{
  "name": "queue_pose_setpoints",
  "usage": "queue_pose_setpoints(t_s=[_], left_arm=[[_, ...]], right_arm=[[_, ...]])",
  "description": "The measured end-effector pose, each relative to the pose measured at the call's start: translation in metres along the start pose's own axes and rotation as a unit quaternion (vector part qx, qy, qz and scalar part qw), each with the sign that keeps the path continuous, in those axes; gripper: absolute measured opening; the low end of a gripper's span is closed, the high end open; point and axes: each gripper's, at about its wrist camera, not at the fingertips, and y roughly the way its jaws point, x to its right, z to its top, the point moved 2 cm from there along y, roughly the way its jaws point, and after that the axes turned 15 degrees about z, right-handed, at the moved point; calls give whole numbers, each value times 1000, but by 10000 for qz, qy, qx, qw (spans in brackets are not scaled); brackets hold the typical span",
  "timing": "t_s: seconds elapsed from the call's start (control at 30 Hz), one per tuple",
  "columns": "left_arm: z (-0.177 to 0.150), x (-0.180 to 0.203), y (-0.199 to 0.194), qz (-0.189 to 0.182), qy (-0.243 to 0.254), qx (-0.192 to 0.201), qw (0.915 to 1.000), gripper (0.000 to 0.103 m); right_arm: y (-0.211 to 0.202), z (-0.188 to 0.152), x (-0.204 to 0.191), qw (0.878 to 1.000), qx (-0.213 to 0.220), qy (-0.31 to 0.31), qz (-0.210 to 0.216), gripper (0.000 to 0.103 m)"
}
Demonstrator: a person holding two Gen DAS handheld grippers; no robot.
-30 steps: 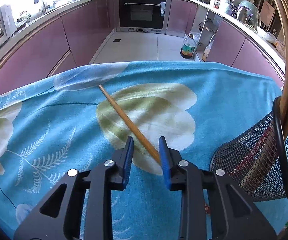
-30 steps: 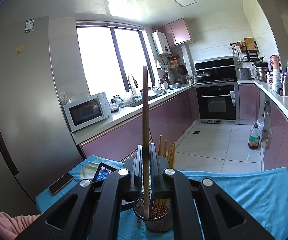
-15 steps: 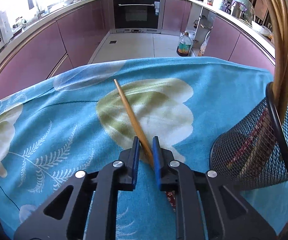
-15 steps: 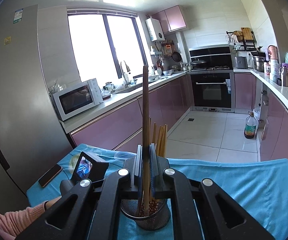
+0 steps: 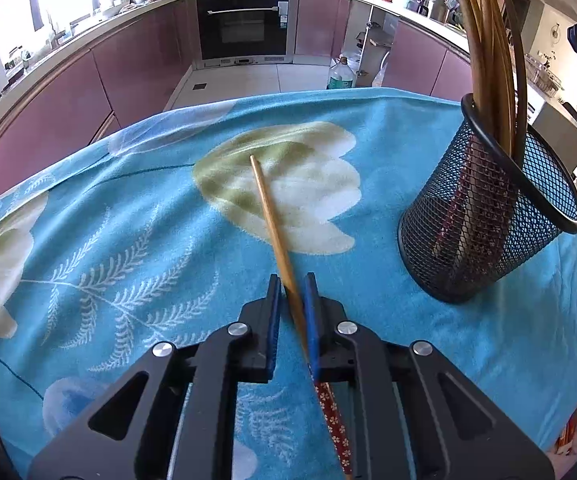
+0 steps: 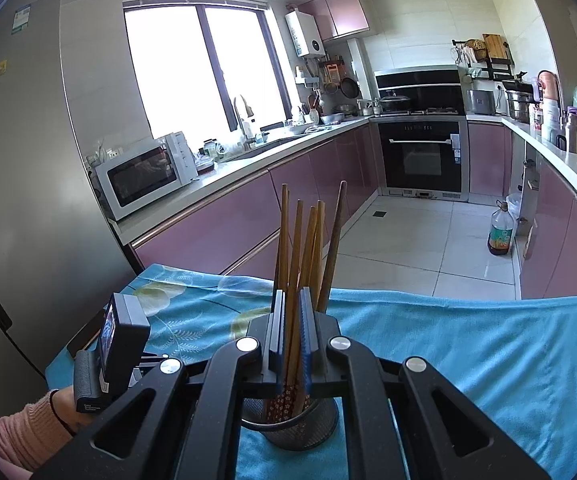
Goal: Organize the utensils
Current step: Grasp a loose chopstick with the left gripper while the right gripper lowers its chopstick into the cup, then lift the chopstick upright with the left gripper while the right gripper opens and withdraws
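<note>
My left gripper [image 5: 290, 294] is shut on a wooden chopstick [image 5: 270, 216] that lies on the blue flowered cloth [image 5: 128, 240], its tip pointing away; its red patterned end shows under the fingers. A black mesh holder [image 5: 484, 224] with several chopsticks stands to the right. In the right wrist view my right gripper [image 6: 290, 312] hangs just above the holder [image 6: 288, 426]. Its jaws stand slightly apart around the upright chopsticks [image 6: 308, 248] standing in the holder; whether they clamp one I cannot tell. The left gripper's body [image 6: 116, 344] shows at the left.
The cloth-covered table ends at a far edge [image 6: 448, 300] above the tiled kitchen floor. Pink cabinets, an oven [image 6: 422, 156], a microwave [image 6: 144, 176] and a bottle on the floor [image 6: 500, 232] lie beyond.
My left gripper closed on the lying chopstick. My right gripper lowered its chopstick into the holder and now sits just above the rim.
</note>
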Motion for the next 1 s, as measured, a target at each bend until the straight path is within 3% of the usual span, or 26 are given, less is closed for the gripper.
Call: queue_pose_setpoints(t_s=[0.37, 0.57, 1.0], left_arm=[[21, 6, 10, 354, 13, 55, 9994, 15], [17, 9, 6, 432, -36, 99, 9990, 10], [3, -10, -37, -18, -305, 362, 9989, 8]], right_arm=[[-8, -7, -4, 10000, 23, 56, 63, 8], [-10, -18, -6, 9998, -36, 106, 140, 8], [-14, -41, -3, 9991, -183, 281, 251, 8]])
